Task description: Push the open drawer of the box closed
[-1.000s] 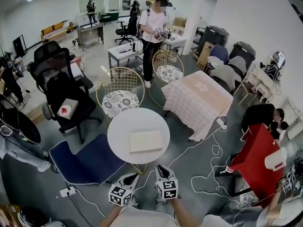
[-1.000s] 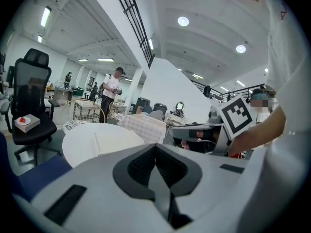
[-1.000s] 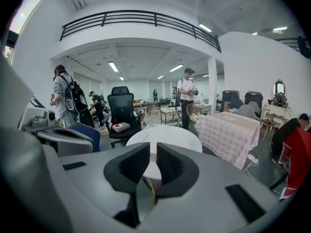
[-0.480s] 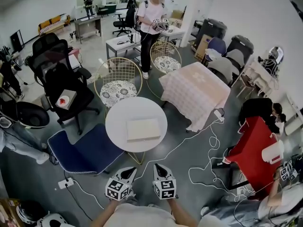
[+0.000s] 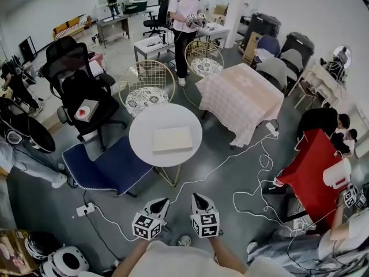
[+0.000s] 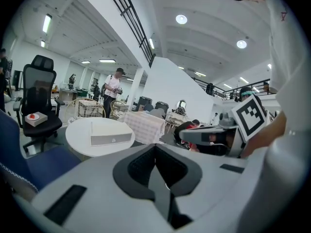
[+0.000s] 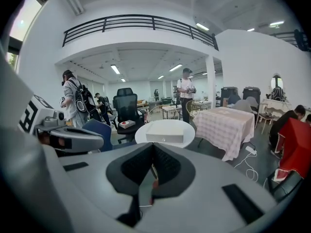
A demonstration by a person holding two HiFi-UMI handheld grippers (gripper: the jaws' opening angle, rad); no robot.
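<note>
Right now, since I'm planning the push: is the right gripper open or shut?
Shut. The right gripper shows its jaws together in its own view, nothing between them.

The box (image 5: 172, 139) is a flat, cream-white rectangular unit with a plain top. It lies level at the centre of the round white table (image 5: 141, 146), well inside the rim. Its long axis runs from 9 o'clock to 3 o'clock in the head view, with the 3 o'clock end turned slightly toward 12 o'clock. The drawer (image 7: 165, 139) occupies the long face at 6 o'clock. This face is pale grey with a small dark mark at its centre. The drawer front appears flush with the body.
</note>
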